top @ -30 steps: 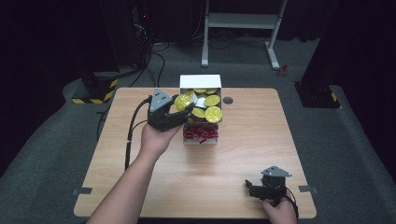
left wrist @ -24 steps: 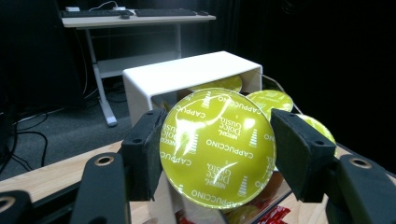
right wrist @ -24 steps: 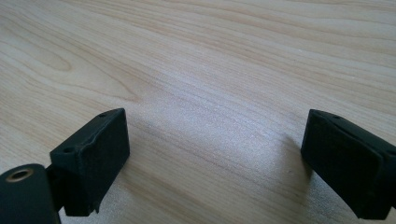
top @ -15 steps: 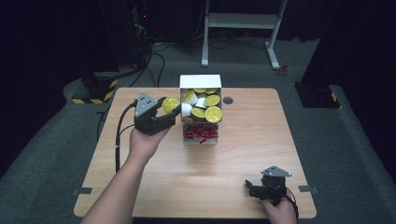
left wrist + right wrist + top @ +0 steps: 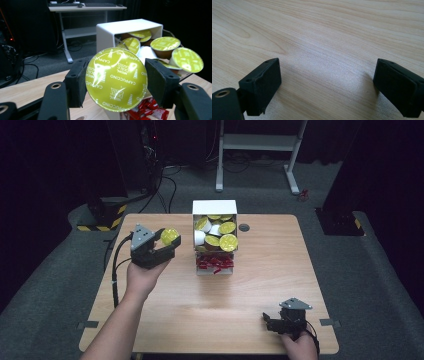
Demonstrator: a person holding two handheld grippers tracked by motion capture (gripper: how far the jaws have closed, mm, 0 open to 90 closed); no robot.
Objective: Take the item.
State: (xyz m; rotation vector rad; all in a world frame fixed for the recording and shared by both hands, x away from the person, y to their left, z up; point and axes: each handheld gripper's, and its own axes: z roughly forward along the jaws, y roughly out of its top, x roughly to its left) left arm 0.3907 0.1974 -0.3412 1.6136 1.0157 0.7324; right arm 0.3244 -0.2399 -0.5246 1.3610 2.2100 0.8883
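Leftward from the white box (image 5: 215,208), left claw (image 5: 116,82) clamps a round, foil-lidded capsule (image 5: 116,79) (probably plastic).

Two grippers: the left gripper (image 5: 167,251) with one yellow-green capsule (image 5: 116,79) between its pads, and the right gripper (image 5: 267,320), its jaws apart over the bare table (image 5: 280,270). One white box (image 5: 214,208) lies open on its side, with about six further capsules (image 5: 227,241) visible at its mouth in the high view; more may be hidden behind them. Below the box sits one heap of red sachets (image 5: 215,263), too small and tangled to count.
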